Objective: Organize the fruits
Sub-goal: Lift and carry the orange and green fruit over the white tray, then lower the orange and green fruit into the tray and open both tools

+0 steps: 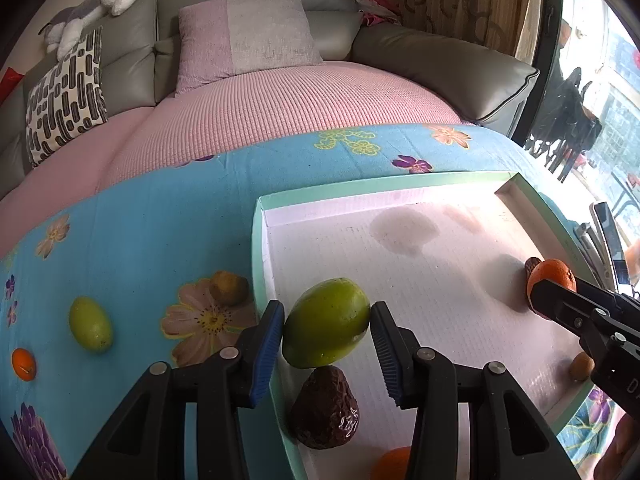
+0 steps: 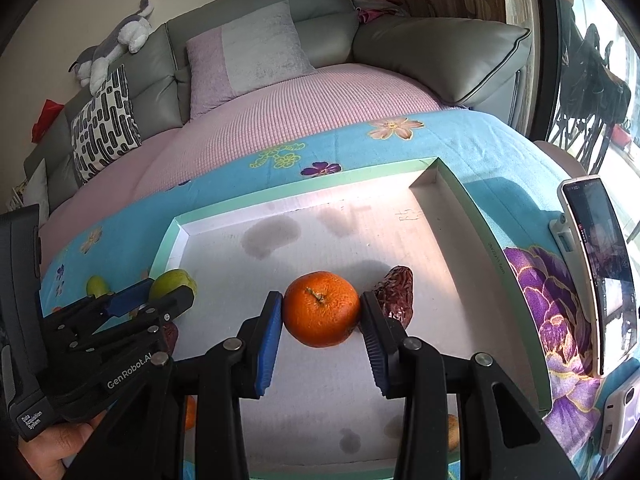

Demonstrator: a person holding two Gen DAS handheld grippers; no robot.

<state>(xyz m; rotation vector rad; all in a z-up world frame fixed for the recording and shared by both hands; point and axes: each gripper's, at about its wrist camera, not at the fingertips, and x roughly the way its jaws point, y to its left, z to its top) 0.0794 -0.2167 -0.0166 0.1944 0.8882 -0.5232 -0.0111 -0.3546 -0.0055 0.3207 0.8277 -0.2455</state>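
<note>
LEFT gripper (image 1: 326, 334): pads flank green fruit (image 1: 326, 322) over tray's left wall (image 1: 260, 280), contact unclear | RIGHT gripper (image 2: 322, 310): clamps orange (image 2: 322, 308) mid-tray | RISK: round fruits roll on release, green one outside.

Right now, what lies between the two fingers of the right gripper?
An orange, touched by both fingers of the right gripper, over the tray; the right wrist view shows it.

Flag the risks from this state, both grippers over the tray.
1. The left gripper holds the green fruit right above a date; lowering straight down could land on it.
2. The right gripper holds the orange close beside another date; opening may nudge it.
</note>
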